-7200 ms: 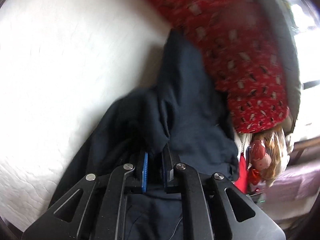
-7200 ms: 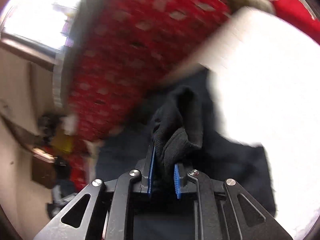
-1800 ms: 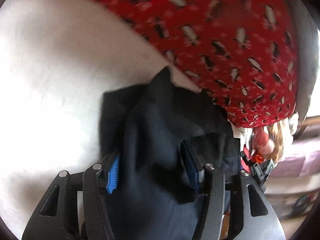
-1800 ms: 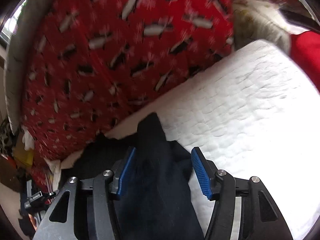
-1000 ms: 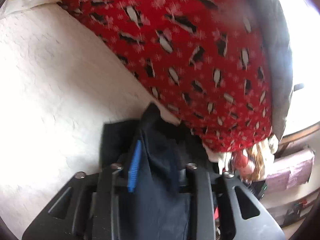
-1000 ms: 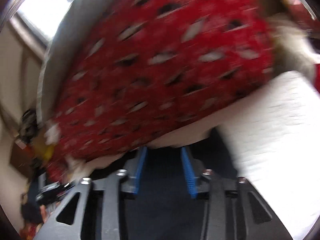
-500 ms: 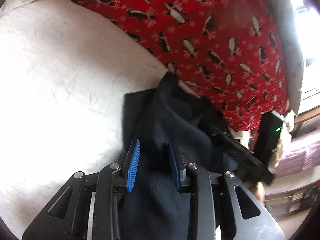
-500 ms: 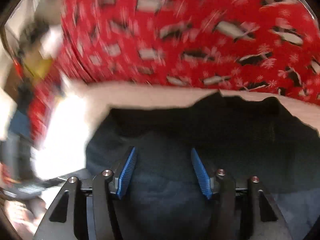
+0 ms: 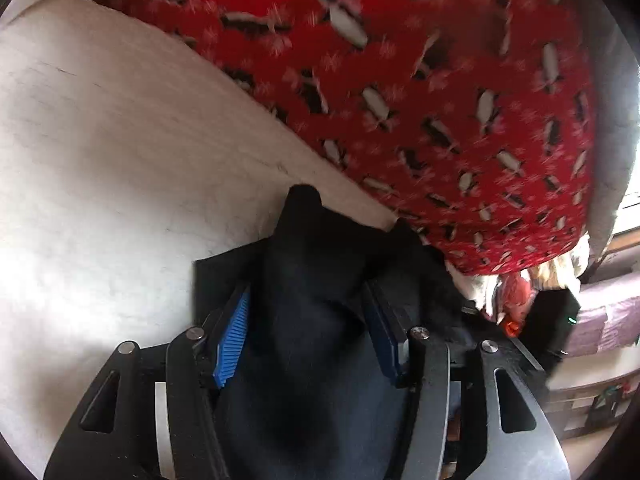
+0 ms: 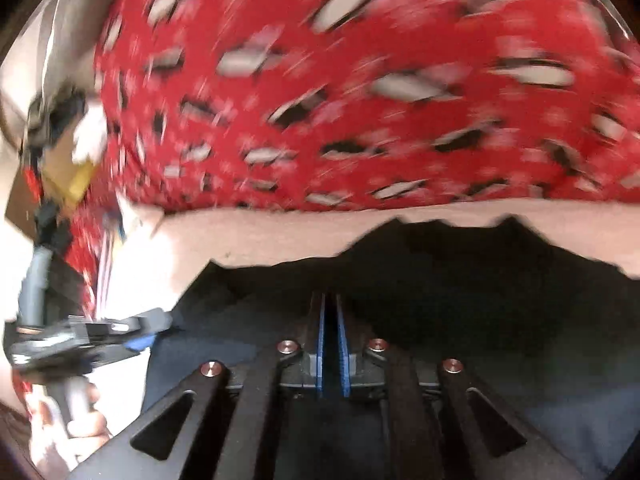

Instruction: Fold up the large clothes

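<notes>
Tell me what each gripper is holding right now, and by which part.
Left gripper: jaws opening around a raised fold of the dark garment, no longer pinching it. Right gripper: jaws closing on that garment's cloth; which part cannot be told.

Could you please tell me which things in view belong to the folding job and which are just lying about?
Job:
dark garment
left gripper, jaws opening around it
right gripper, closing on it
white bedcover

Lying about:
red penguin blanket
clutter beside the bed

Each hand-held gripper (image 9: pixel 310 336) (image 10: pixel 331 344) has black angular finger arms with triangular cut-outs, silver round screws and ribbed blue pads (image 9: pixel 232 344).
</notes>
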